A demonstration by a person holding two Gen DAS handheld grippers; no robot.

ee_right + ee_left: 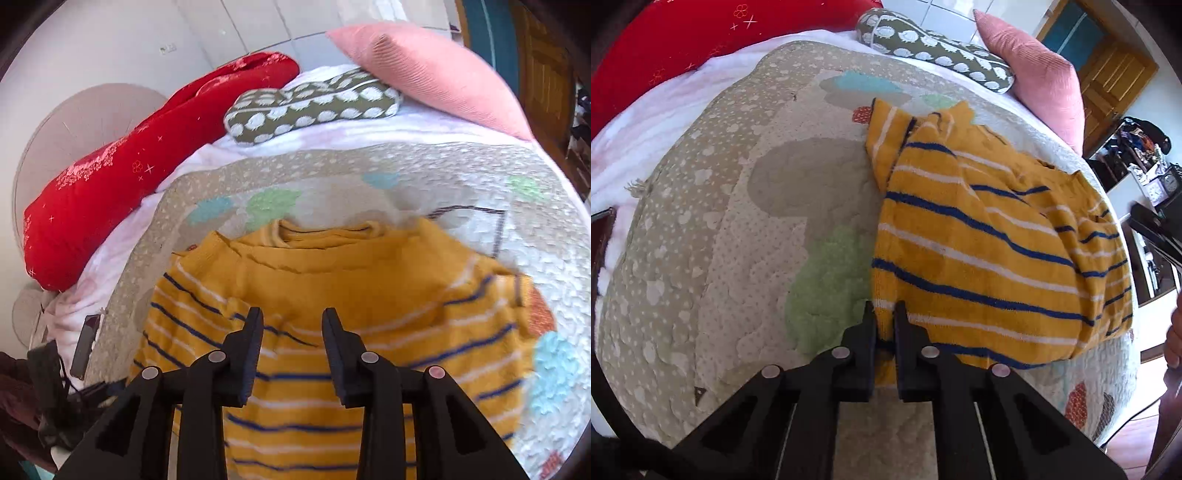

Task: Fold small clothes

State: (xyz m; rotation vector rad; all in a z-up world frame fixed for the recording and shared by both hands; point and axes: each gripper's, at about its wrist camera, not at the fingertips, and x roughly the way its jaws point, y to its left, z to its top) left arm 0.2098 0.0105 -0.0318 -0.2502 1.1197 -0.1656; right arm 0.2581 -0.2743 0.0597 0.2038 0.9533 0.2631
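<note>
A small mustard-yellow sweater [979, 236] with blue and white stripes lies crumpled on a patterned quilt [720, 221]. My left gripper [884, 314] is shut on the sweater's near left edge, with fabric pinched between the black fingers. In the right wrist view the sweater [351, 288] lies spread with its collar away from me. My right gripper [293, 325] is open and empty, hovering just above the striped body of the sweater.
A red pillow [129, 166], an olive dotted bolster [314, 107] and a pink cushion [436, 70] lie at the head of the bed. A fan [74, 122] stands at the left. The bed edge, shelves [1137, 158] and a wooden door [1108, 74] are at the right.
</note>
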